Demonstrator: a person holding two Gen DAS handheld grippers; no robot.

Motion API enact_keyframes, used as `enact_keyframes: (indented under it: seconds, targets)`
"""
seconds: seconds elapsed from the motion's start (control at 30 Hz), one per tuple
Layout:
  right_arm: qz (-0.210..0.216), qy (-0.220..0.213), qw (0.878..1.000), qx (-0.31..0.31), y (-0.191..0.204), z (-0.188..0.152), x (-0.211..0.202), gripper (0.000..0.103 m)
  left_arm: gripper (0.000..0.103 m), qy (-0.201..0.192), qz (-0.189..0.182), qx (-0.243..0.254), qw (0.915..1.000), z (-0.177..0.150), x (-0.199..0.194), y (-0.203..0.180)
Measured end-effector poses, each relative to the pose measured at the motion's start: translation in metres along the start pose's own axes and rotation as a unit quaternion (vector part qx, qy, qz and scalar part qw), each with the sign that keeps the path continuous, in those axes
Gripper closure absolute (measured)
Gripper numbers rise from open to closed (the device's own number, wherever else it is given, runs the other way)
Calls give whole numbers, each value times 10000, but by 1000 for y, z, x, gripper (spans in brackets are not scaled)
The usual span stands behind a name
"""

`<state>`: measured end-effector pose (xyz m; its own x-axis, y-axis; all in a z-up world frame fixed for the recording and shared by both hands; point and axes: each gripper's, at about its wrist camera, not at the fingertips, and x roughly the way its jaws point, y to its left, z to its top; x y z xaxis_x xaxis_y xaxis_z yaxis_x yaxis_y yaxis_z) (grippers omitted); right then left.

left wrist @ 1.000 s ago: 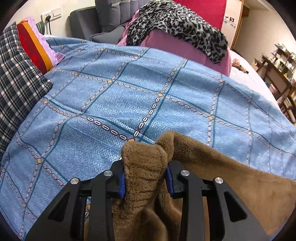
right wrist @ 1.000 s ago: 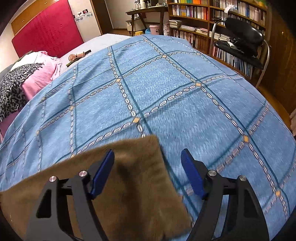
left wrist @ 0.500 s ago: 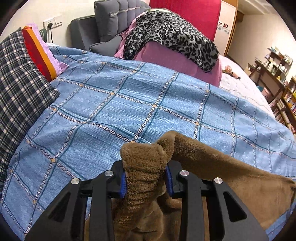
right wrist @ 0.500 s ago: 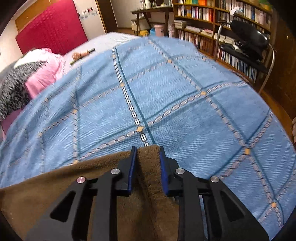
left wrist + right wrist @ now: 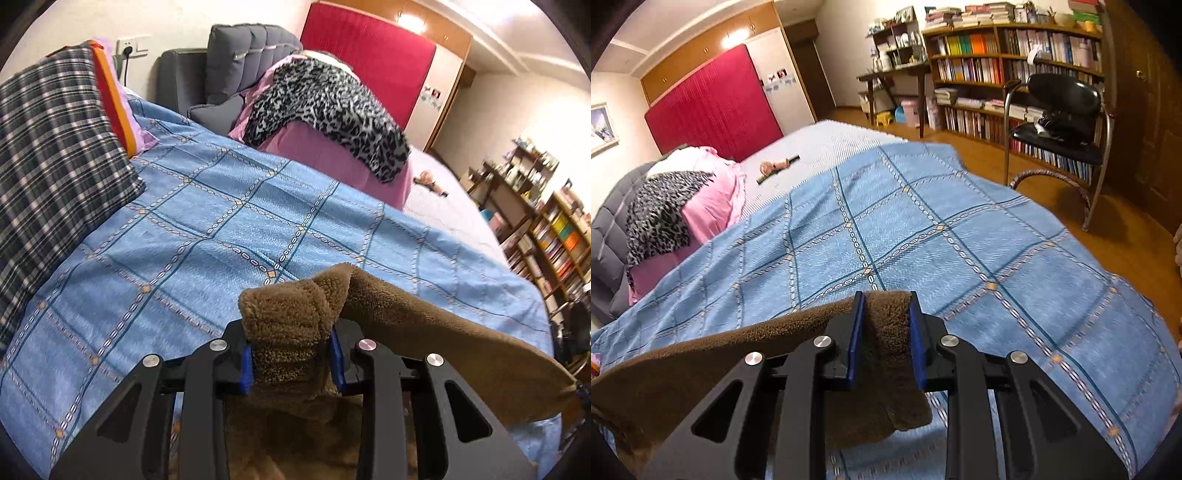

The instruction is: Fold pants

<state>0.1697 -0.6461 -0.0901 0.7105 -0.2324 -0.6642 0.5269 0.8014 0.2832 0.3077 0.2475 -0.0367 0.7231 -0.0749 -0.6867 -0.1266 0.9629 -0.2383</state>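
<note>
Both grippers now clamp the brown fleece pants; the right gripper, jaws wide a second ago, has pinched one corner, the left gripper the other; the edge hangs lifted above the blue checked bedspread, ready for folding over.

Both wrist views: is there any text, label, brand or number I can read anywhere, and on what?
No text can be read in either view.
Book spines on the wooden bookshelf: too small and blurred.
Small photos or cards beside the red padded panel: nothing can be read.
Brown fleece pants, blue checked bedspread, black grippers: no visible label or print.
</note>
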Motion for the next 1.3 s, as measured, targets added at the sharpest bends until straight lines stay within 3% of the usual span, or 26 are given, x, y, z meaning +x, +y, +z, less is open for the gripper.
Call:
enact_keyframes:
  seconds: [0.23,0.6,0.8,0.9,0.97,1.03,1.1,1.2,1.3]
  targets:
    - [122,-348,9993,105,-27,-57,-86,81,72,-328,-299,-71,9990,-47,-74,28]
    - [30,-425,9987,272,-69,-186,-182,81,72,-253,-470,-439,9976,-128,-112,85]
    - [60,-332,9988,366,-83,-237,-204,81,71,-263,-532,-452,9972,-167,-119,101]
    - [126,-201,9988,439,-90,-251,-205,80,64,-158,-391,-520,9978,-180,-116,109]
    - [132,-149,9984,538,-96,-257,-206,80,47,-75,-152,-606,9980,-183,-111,116]
    - [119,-86,9974,710,-104,-260,-208,65,29,-15,28,-794,9968,-188,-109,126]
    - [144,-86,9958,902,-110,-259,-210,58,29,37,18,-994,9950,-193,-111,133]
    - [234,-105,9925,1196,-120,-262,-217,57,29,38,42,-1010,9949,-198,-117,130]
    - [592,-31,9833,1721,-131,-261,-220,57,29,77,143,-1017,9947,-202,-122,128]
